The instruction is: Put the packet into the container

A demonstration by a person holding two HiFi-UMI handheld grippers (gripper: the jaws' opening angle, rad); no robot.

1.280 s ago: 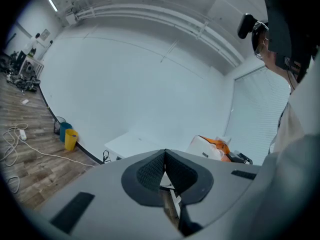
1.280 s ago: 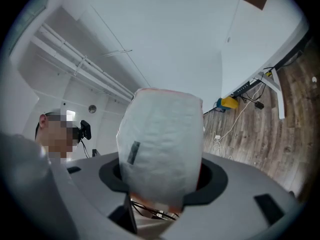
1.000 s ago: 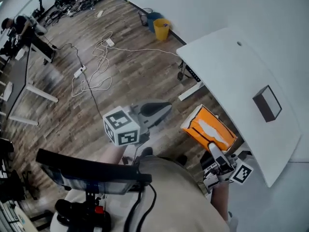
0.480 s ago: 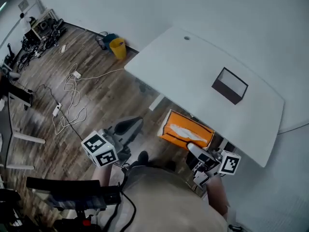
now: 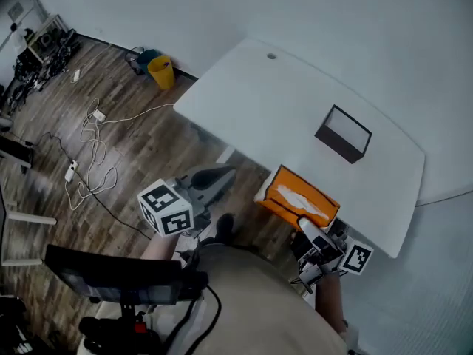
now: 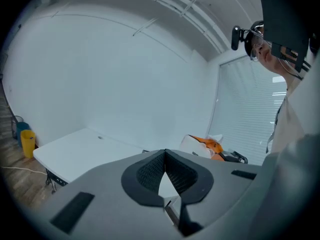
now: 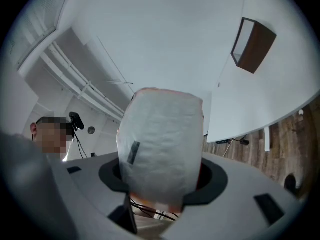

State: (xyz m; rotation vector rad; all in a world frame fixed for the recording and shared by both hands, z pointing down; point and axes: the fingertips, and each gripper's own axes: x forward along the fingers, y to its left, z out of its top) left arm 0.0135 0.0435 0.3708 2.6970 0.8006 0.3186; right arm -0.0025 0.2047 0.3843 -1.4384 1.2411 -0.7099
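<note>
My right gripper [image 5: 309,229] is shut on the orange packet [image 5: 298,200], which juts out just off the near edge of the white table [image 5: 251,102]. In the right gripper view the packet [image 7: 162,144] shows its pale side and fills the space between the jaws of the right gripper [image 7: 162,178]. The container [image 5: 342,133], a small dark open box, stands on the table beyond the packet, and it shows at the upper right [image 7: 255,44] in the right gripper view. My left gripper [image 5: 220,176] hovers over the floor left of the packet, its jaws shut with nothing in them [image 6: 164,155].
A yellow bin [image 5: 160,71] and a blue one stand by the table's far left corner. Loose cables [image 5: 89,150] lie on the wooden floor at left. A black rig [image 5: 111,272] on the person's chest sits at the lower left of the head view.
Both grippers have moved level towards the table and the head has turned with them. The packet, still held, is now at the table's near edge and closer to the container.
</note>
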